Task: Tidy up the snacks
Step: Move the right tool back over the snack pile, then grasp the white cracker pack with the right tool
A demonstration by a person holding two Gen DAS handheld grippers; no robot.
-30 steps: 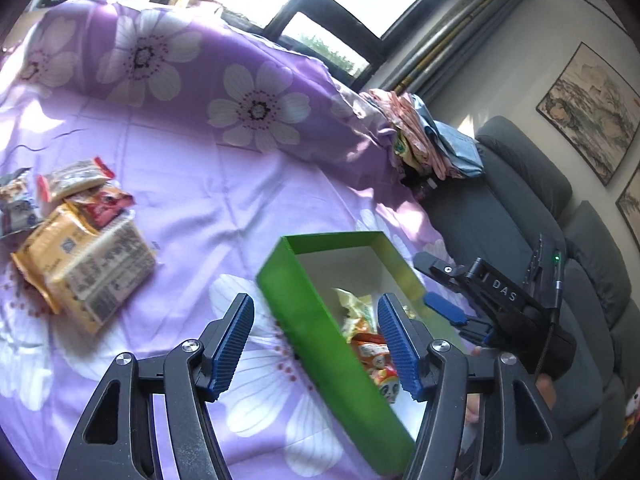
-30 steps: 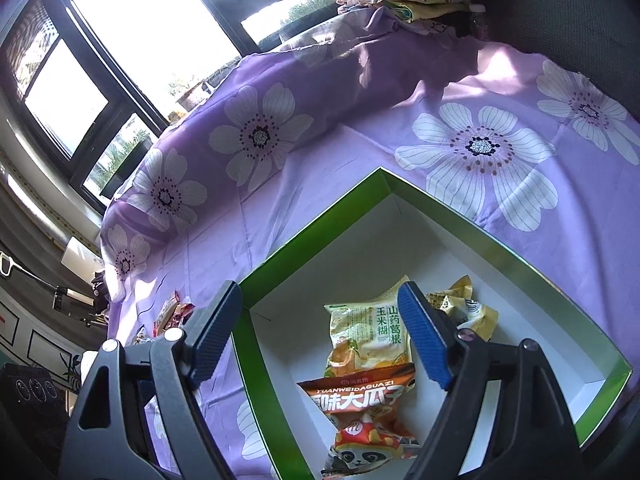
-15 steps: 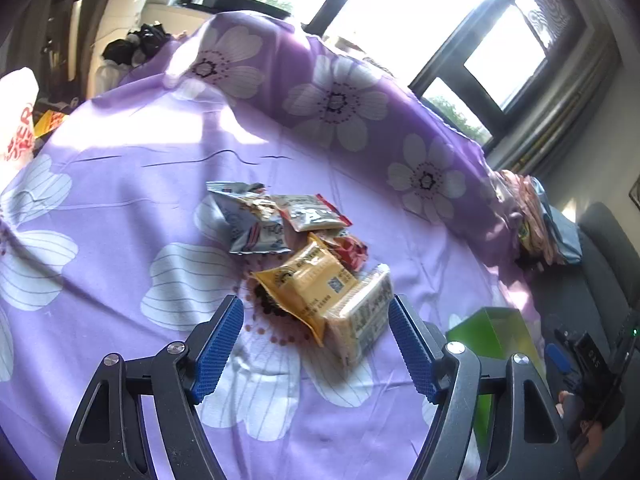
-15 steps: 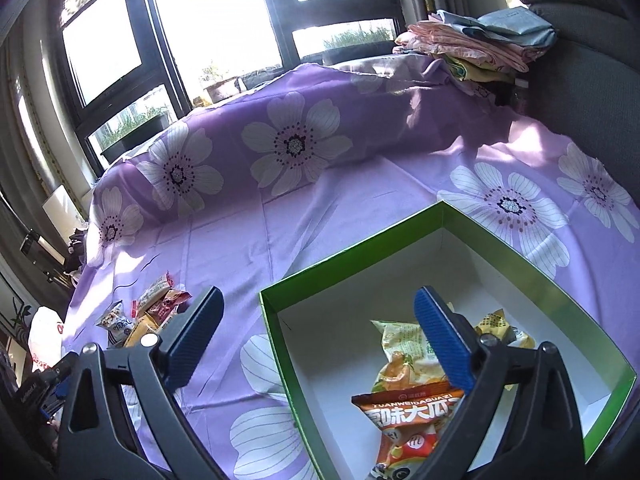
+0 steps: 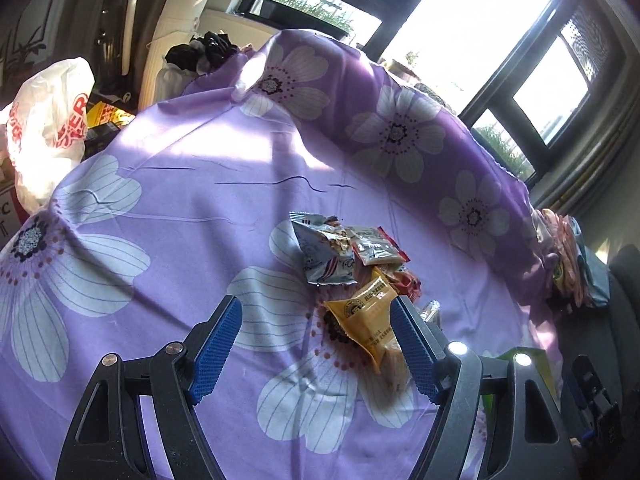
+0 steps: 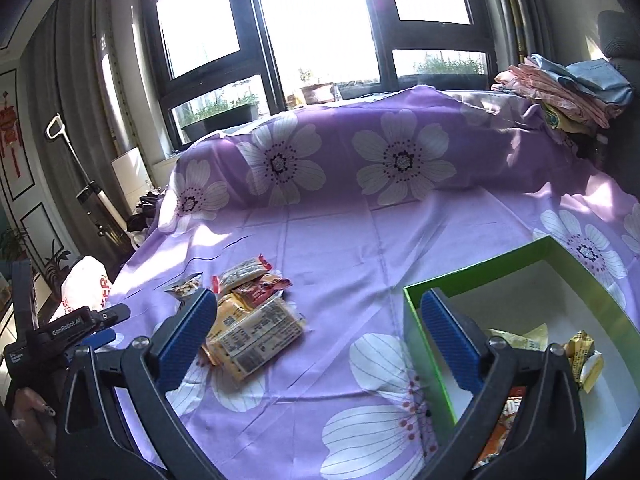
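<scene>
i've swung left gripper (image 5: 316, 344) off the green box (image 6: 472, 276) over the snack pile (image 5: 352, 264) | jaws wide, empty | right gripper (image 6: 320, 336) open, idle | yellow packet (image 5: 366, 320) next

Bright daylight pours through tall black-framed windows (image 6: 320, 28), with planters (image 6: 218, 114) on the sill outside. A purple cloth (image 6: 340, 240) printed with white flowers covers the furniture below. Folded laundry (image 6: 560, 92) is stacked at the right, and a white plastic bag (image 5: 48, 128) sits at the left beside framed wall pictures (image 6: 14, 148).
</scene>
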